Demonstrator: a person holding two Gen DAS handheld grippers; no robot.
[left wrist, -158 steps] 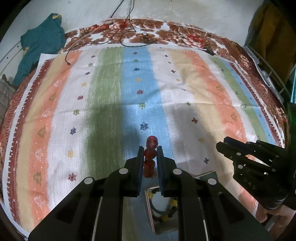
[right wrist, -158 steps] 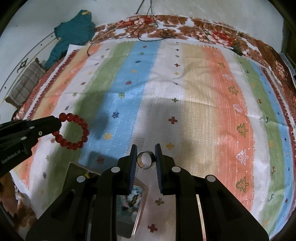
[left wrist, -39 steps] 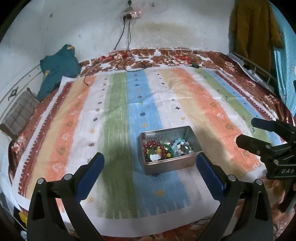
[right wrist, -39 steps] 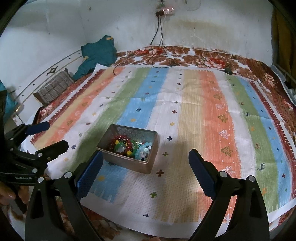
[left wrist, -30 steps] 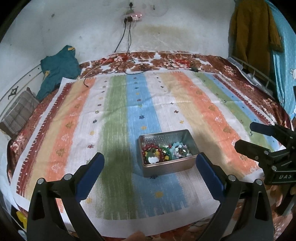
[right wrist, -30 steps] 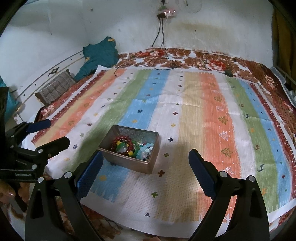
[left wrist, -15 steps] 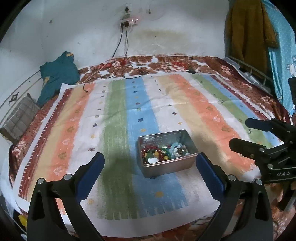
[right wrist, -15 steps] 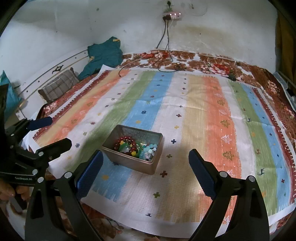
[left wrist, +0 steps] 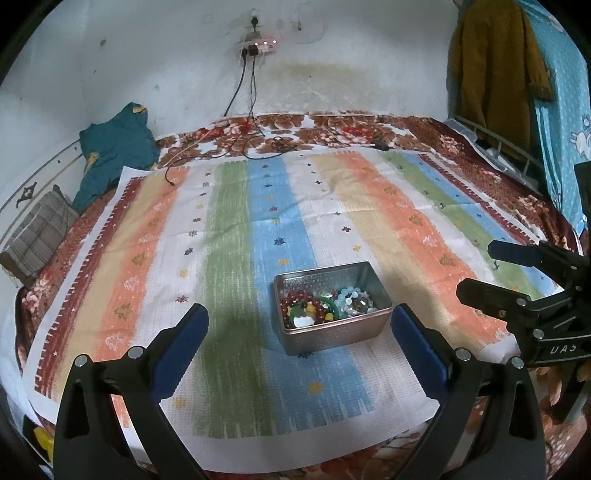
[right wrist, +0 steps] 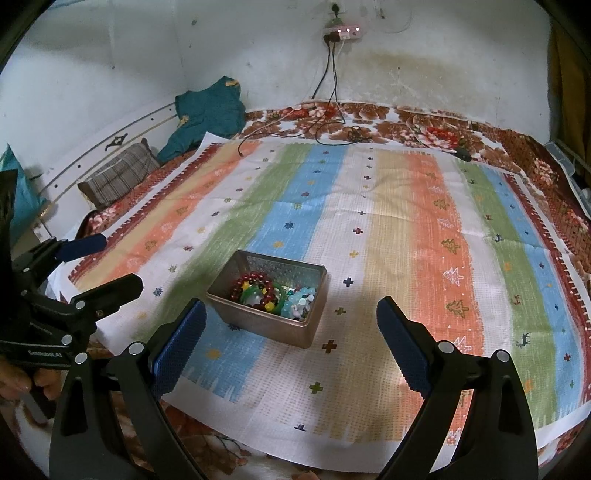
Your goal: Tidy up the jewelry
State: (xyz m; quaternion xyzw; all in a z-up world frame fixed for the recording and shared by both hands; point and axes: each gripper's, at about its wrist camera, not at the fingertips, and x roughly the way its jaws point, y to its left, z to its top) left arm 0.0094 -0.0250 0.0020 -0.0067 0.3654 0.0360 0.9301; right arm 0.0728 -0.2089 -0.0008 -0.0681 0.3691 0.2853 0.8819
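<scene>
Sitting on the striped cloth (left wrist: 236, 229), the tin (left wrist: 334, 334) holds the bracelets (left wrist: 301, 306), both grippers' jaws spread wide, empty.

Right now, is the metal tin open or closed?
Open: the metal tin has no lid on, and the bead bracelets inside show from above.

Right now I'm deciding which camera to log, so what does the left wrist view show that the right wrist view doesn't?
Only the left wrist view shows the mustard garment hanging beside a turquoise curtain, plus the right gripper, open. Only the right wrist view shows the left gripper, open, held by a hand at the frame's edge. Both show the metal tin of beaded bracelets on the striped cloth, the teal garment, the plaid cushion and the wall power strip.
</scene>
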